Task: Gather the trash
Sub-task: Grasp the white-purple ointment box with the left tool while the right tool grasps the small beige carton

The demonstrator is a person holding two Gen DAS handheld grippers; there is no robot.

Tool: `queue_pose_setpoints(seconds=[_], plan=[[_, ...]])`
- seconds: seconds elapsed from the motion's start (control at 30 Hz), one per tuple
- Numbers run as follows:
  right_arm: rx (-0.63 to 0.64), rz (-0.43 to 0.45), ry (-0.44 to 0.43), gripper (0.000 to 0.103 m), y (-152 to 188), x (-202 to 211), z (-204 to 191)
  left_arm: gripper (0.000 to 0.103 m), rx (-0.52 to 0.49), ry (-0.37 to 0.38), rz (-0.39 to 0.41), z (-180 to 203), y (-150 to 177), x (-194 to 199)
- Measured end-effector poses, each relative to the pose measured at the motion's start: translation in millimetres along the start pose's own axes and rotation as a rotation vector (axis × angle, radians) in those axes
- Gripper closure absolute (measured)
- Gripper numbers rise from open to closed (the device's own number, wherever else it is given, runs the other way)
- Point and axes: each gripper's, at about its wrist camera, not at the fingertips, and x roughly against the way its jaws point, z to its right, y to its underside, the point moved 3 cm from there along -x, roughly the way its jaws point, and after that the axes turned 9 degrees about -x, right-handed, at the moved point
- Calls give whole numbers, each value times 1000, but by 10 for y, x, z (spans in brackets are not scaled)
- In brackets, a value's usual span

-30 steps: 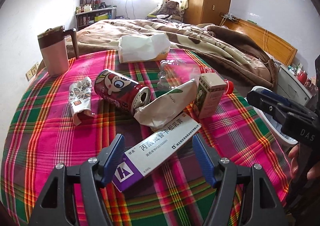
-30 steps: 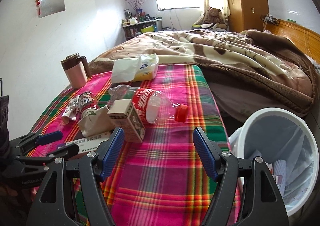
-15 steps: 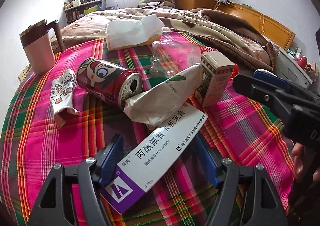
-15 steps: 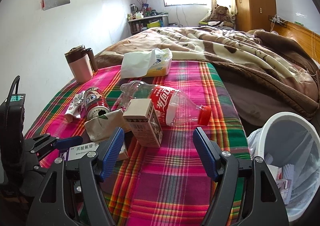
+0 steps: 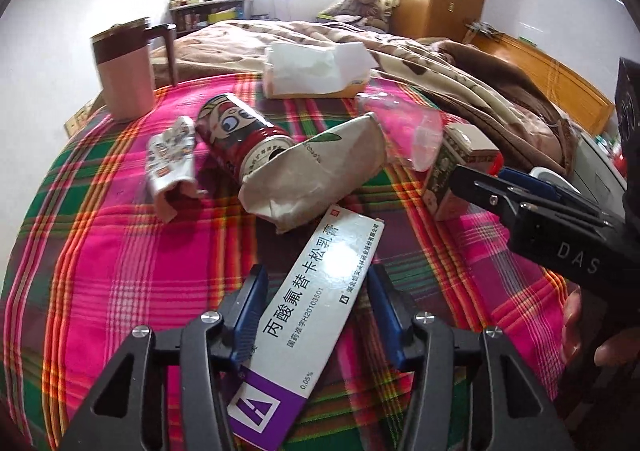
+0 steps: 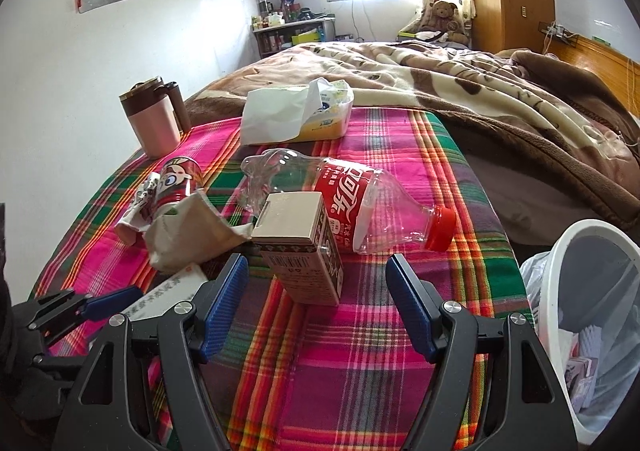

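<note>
Left hand-held gripper: jaws closing around a flat cardboard ointment box lying near the bench's front edge, pads not yet pressing. Right hand-held gripper: released, with bare plaid cloth beneath and an upright drink carton just ahead. White-rimmed, bag-lined waste bin stands off the right edge; a crumpled clear plastic bottle lies behind the carton.

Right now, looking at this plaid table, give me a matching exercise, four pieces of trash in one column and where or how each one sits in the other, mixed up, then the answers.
Things:
1. medicine box
2. plastic bottle
3. drink carton
4. red can

Places or states:
A. lying on its side, red cap pointing toward the bin
B. lying on its side beside the crumpled wrapper
C. between the closing jaws of the left gripper
D. standing upright ahead of the open right gripper

Pairs: 1-C, 2-A, 3-D, 4-B
</note>
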Motion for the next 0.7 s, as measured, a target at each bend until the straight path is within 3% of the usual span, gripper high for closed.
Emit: queue_pose_setpoints(seconds=[0.33, 0.43, 0.57, 0.7], plan=[[-20, 7, 30, 31, 12, -44, 21, 49, 65, 11, -8, -65, 1, -59], [-27, 14, 38, 41, 2, -53, 31, 48, 74, 16, -12, -57, -10, -85], [-31, 3, 38, 43, 5, -94, 27, 45, 85, 18, -28, -64, -24, -137], [-49, -7, 34, 58, 5, -111, 54, 45, 81, 8, -27, -39, -43, -156]])
